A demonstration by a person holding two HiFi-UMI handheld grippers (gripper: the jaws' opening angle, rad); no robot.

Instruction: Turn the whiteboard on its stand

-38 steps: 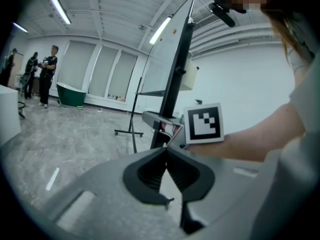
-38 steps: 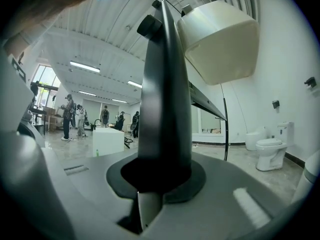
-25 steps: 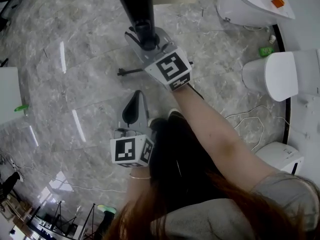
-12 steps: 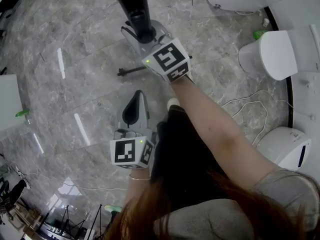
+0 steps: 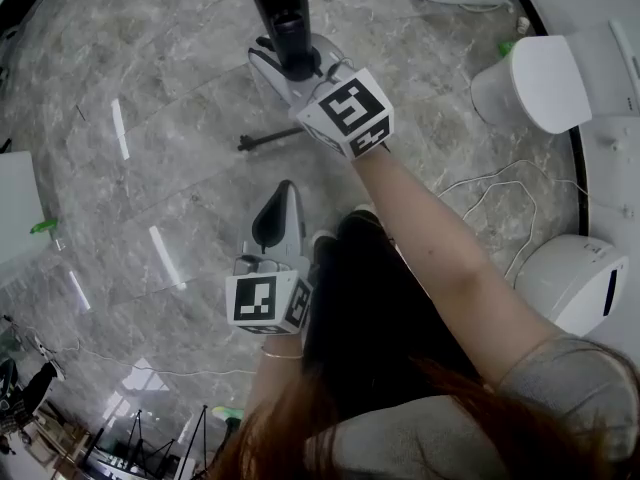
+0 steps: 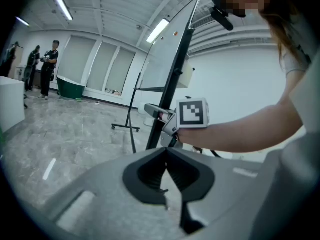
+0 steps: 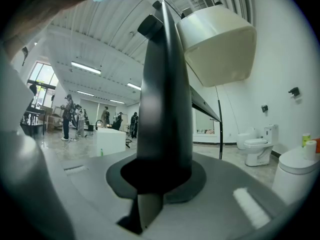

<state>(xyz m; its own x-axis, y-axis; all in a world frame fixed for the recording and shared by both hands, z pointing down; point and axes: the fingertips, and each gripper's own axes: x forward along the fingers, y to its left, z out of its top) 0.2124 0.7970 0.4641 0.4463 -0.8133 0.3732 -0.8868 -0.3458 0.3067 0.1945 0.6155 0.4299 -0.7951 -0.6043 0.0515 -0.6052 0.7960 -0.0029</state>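
The whiteboard [image 6: 167,49] stands tilted on its wheeled stand [image 6: 125,127], a white panel in a black frame. In the head view only its black edge [image 5: 282,3] shows, at the top. My right gripper [image 5: 297,65] is shut on that black frame edge [image 7: 165,104], which fills the space between its jaws [image 7: 157,184]. The left gripper view shows the right gripper [image 6: 156,112] clamped to the frame at about waist height. My left gripper [image 5: 276,206] hangs lower and nearer the person, apart from the board, its jaws [image 6: 166,170] shut with nothing between them.
A black stand foot [image 5: 262,143] lies on the grey marble floor. White toilets [image 5: 545,83] and another white unit [image 5: 575,288] stand at the right, with loose cables [image 5: 490,218] beside them. A white table [image 5: 15,198] is at the left. People [image 6: 47,69] stand far off.
The right gripper, still clamped on the frame, has shifted a little right in the head view. The left gripper has followed, and the floor and toilets have slid across the view.
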